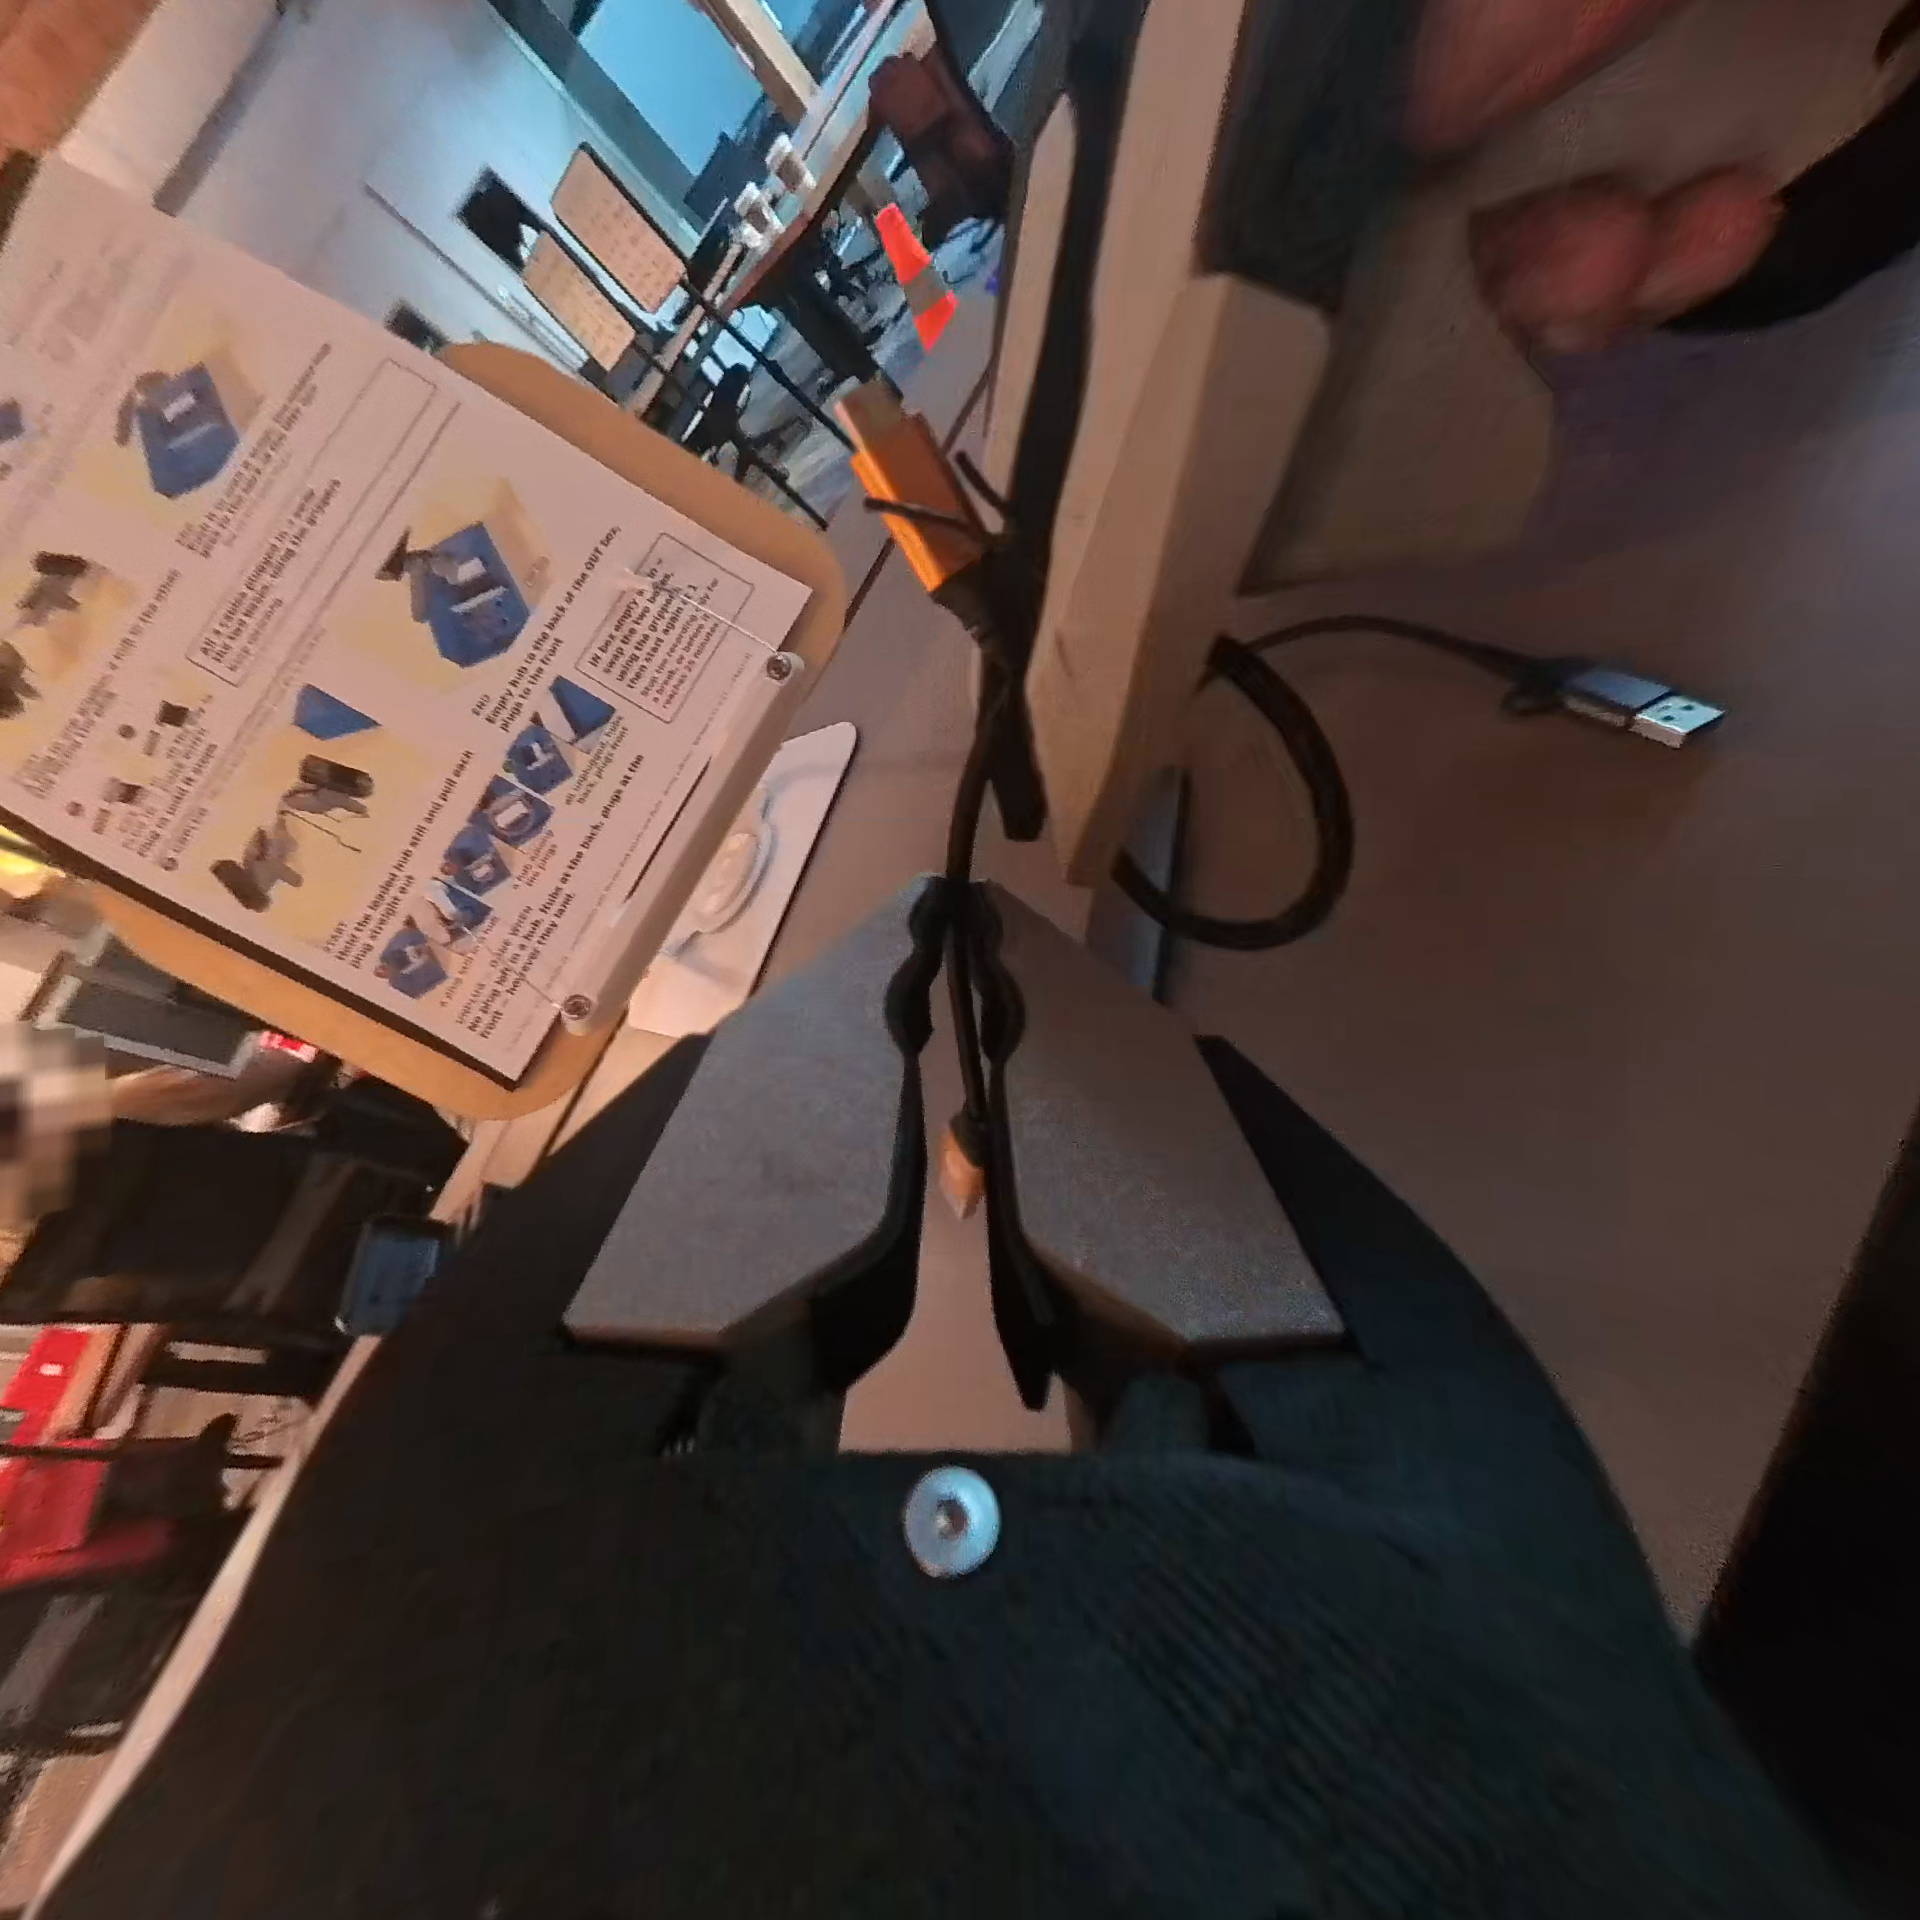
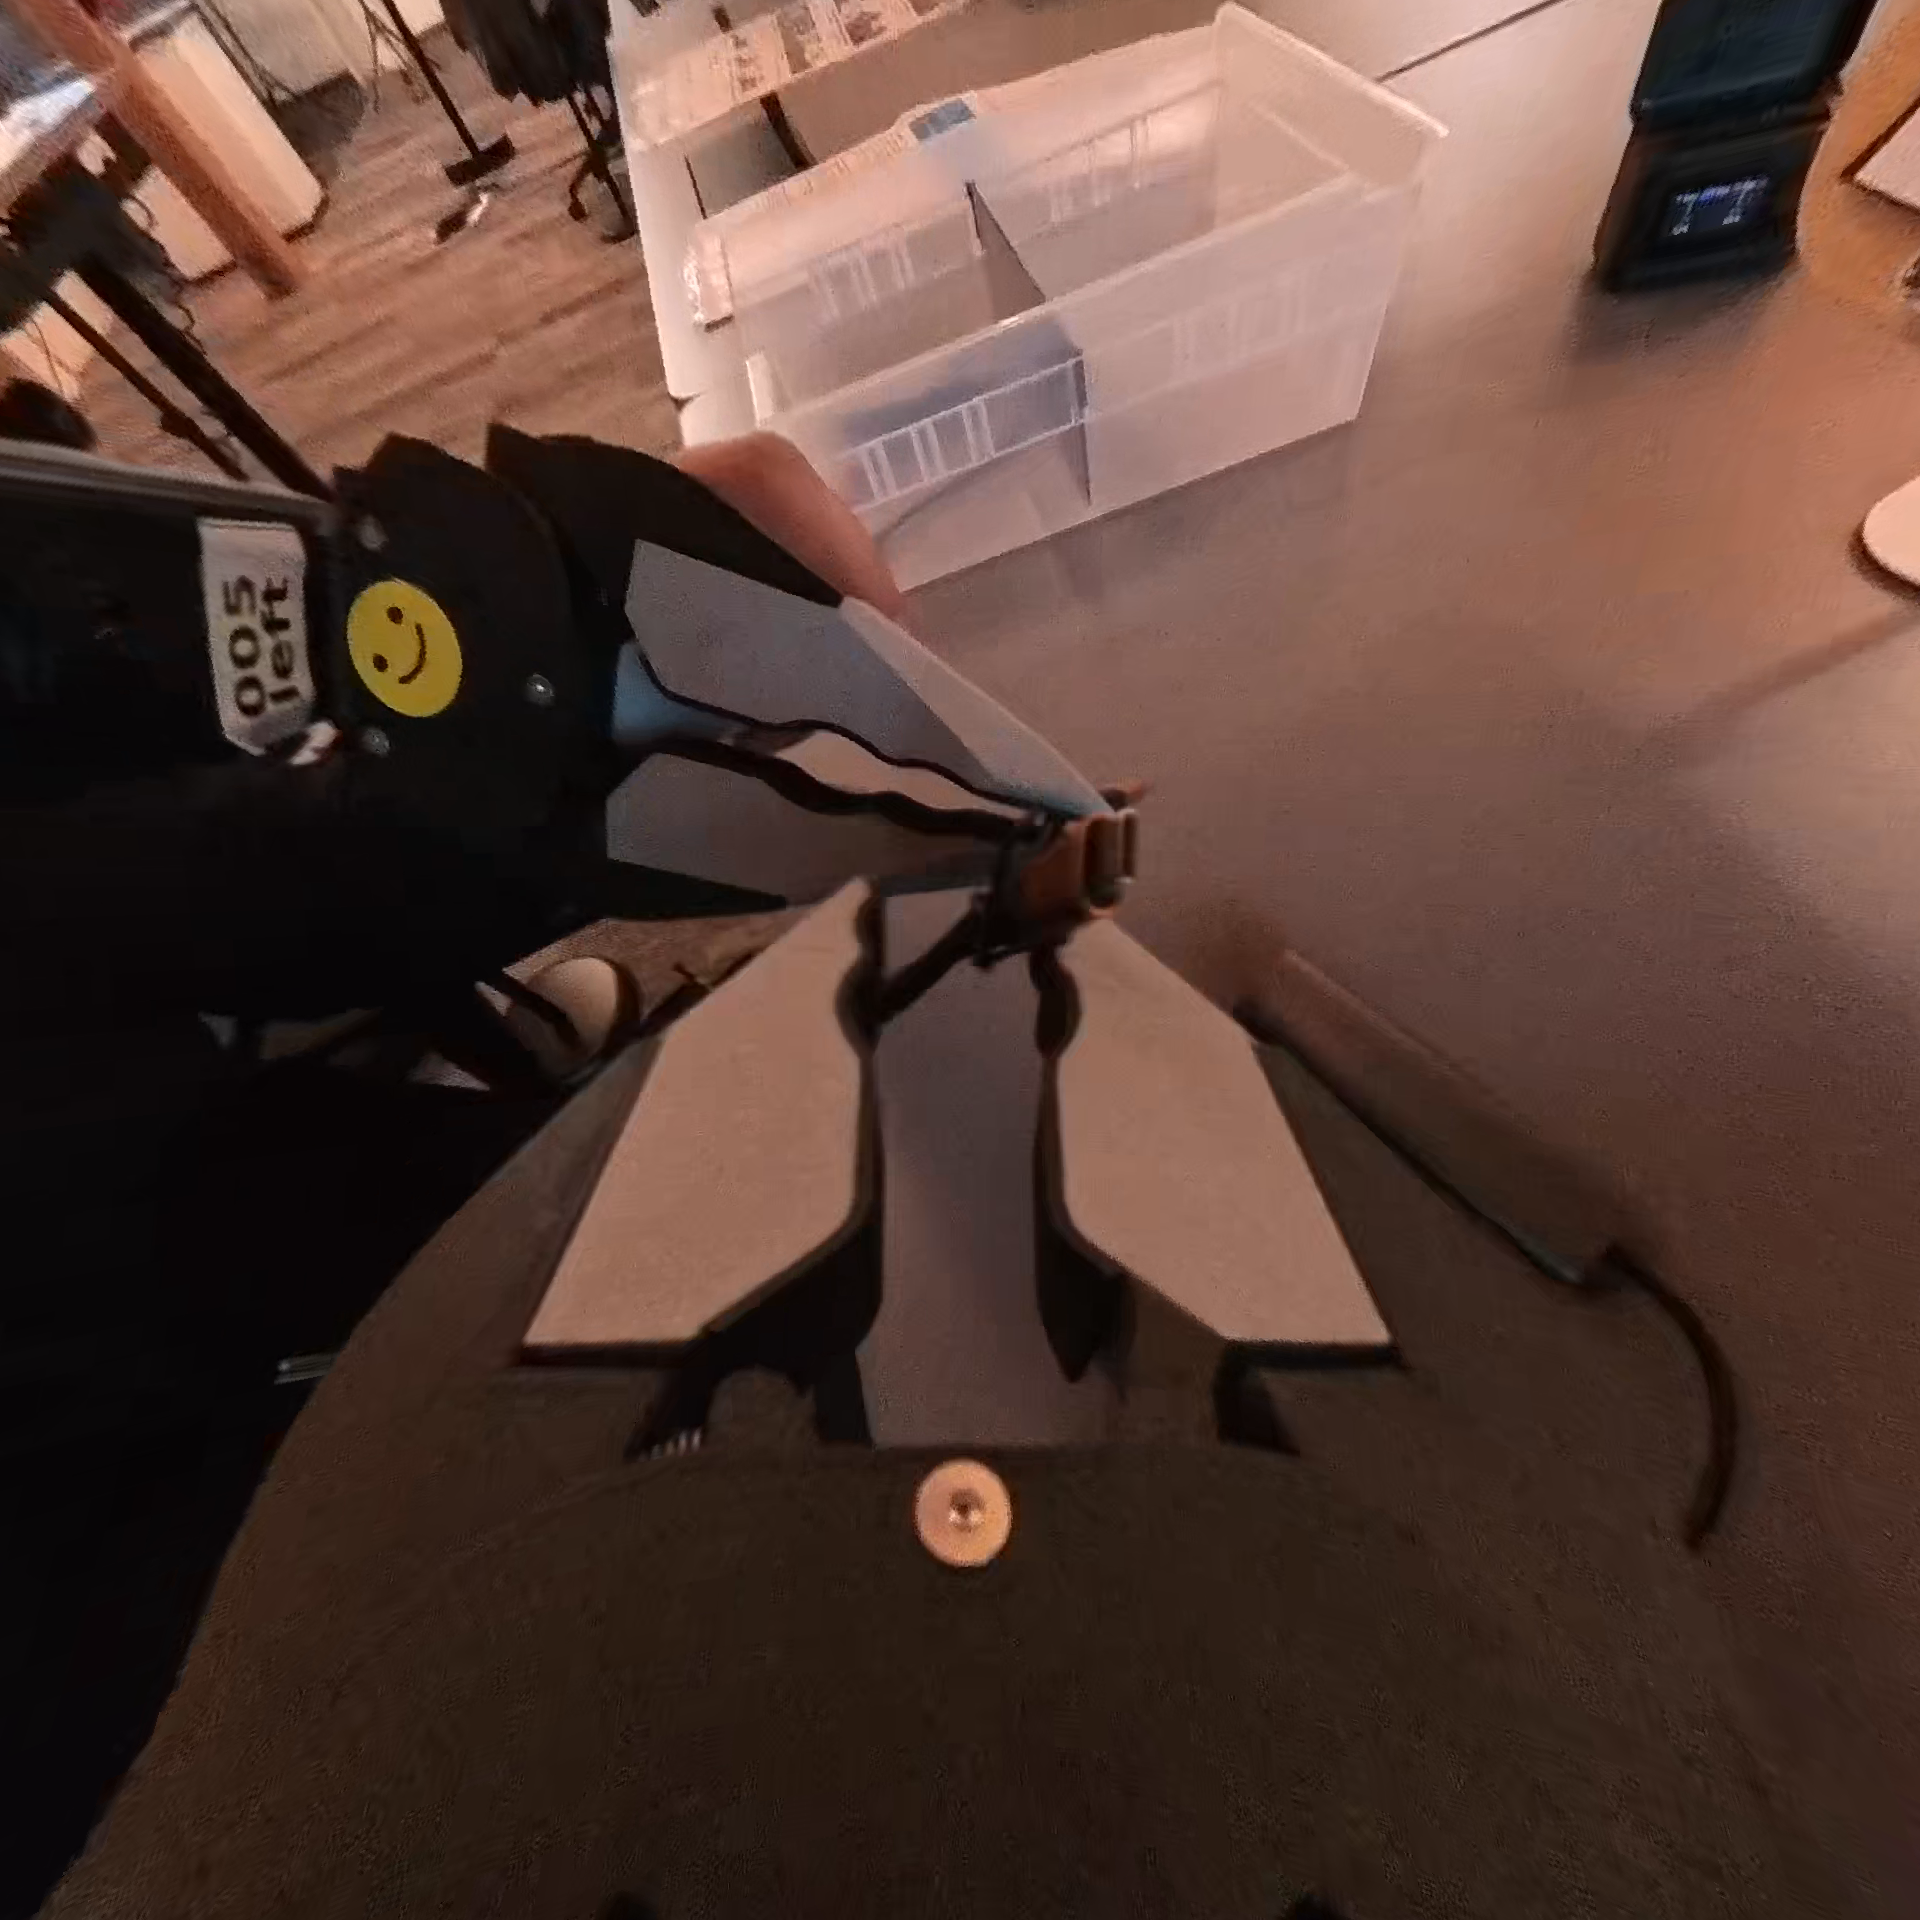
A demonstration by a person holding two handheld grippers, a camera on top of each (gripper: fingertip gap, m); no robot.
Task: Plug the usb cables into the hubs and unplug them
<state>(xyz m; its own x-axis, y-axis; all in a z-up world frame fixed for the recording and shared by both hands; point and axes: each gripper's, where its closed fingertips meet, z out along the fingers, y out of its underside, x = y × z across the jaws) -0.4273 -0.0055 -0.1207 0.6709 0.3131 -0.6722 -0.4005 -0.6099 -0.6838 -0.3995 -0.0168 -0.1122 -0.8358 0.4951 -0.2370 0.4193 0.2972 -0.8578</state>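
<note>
Pinched tight in the left gripper [image 1: 951, 935]: a black USB cable [image 1: 961, 790], caught just behind the orange connector [image 1: 906, 488]. Spread apart at the right gripper [image 2: 956, 951], jaws either side of the same cable, just short of the orange connector and grasping nothing. Too blurred to call that orange piece a plug or a small hub.

Well right of the orange connector, flat on the table [image 1: 1558, 1039]: a loose silver USB-A plug [image 1: 1652, 717] on its own looped black lead. Left of the connector, an instruction sheet [image 1: 364, 675] on a board. Far beyond the connector in the right wrist view, a clear divided bin [image 2: 1247, 343].

Probably lining up a second grasp on the connector. Hold the left pinch firm to stop any sliding. Bring the right jaws squarely over the connector's flat sides, not over the cable. Close fully before pushing or pulling. Move straight along the connector's long axis, without twisting or levering.
</note>
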